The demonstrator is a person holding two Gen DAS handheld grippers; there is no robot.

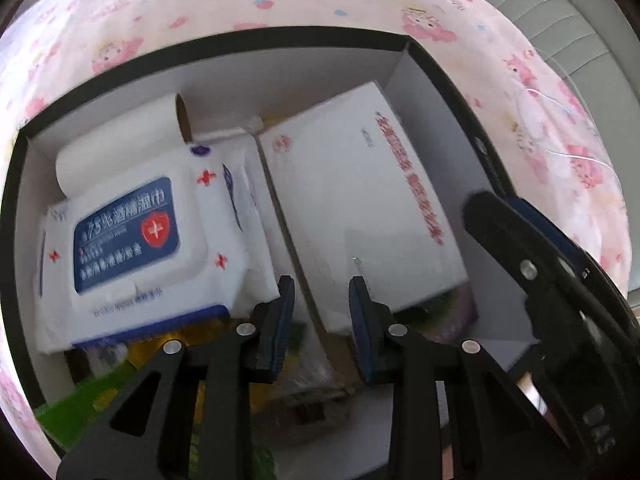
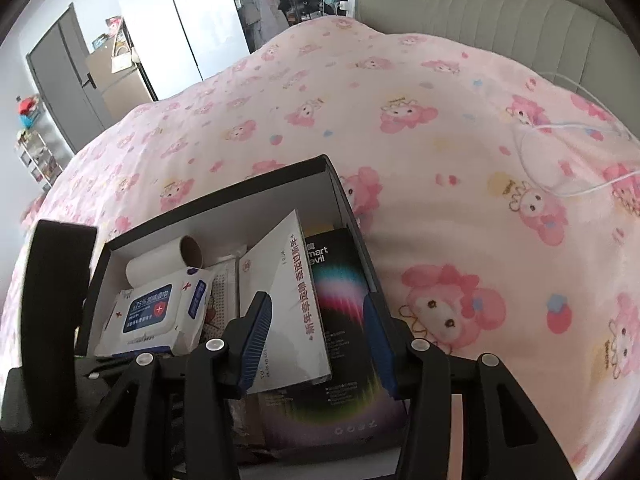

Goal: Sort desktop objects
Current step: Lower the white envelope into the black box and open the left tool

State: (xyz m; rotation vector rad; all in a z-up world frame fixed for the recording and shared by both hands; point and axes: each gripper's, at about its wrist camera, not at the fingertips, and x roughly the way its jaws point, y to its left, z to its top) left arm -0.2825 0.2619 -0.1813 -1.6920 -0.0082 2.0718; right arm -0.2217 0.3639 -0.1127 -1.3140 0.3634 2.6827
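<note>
Here, both grippers hover over the black storage box (image 2: 344, 200) on the bed. Left gripper (image 1: 322, 296) and right gripper (image 2: 316, 320): jaws spread, holding nothing. Risk (a judgement): the tilted white box (image 2: 280, 280) may slide onto the wipes pack (image 1: 132, 232) if nudged. Contents look crowded, overlapping; the paper roll (image 1: 120, 140) lies rearmost.

Home bedroom: pink cartoon bedsheet (image 2: 400, 128), padded headboard (image 2: 480, 4).

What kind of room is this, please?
Probably a bedroom: the box sits on a pink cartoon-print bedsheet, with a padded headboard behind it and a door at the far left.
</note>
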